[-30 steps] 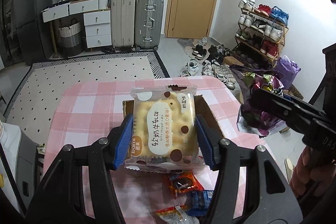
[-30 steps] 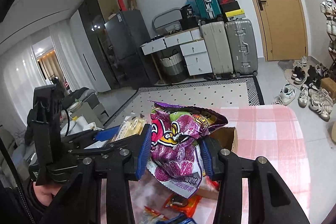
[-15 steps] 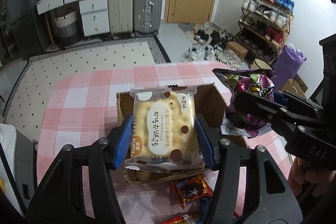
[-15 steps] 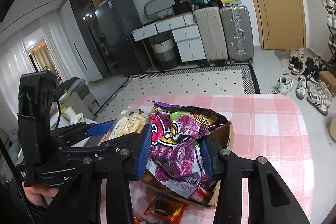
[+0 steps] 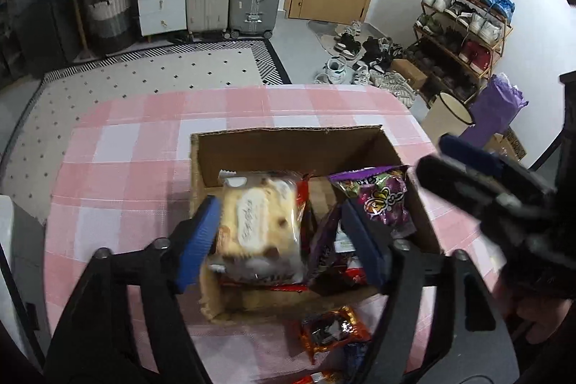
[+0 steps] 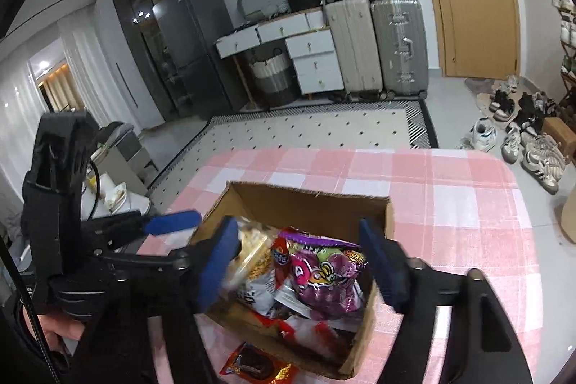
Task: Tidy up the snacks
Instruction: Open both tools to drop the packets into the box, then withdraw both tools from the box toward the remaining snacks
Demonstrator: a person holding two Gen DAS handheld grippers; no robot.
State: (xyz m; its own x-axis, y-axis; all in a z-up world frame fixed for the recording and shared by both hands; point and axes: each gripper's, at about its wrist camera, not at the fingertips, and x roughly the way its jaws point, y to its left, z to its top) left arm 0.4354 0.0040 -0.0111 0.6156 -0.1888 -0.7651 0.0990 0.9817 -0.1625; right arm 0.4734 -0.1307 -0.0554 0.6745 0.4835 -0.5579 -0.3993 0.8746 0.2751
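Pink-and-white checked cloth surface; brown cardboard box; purple crinkled snack bag; cream biscuit packet with brown spots.

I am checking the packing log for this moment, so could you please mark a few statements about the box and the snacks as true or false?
1. The purple snack bag lies inside the cardboard box. True.
2. The right gripper is clamped shut on the purple bag. False: its jaws are opening and stand clear on either side of the bag.
3. The cracker pack is in the box, between the left gripper fingers. True.
4. The tablecloth is plain blue. False: it is pink and white checked.
5. An orange wrapped snack lies on the cloth outside the box. True.
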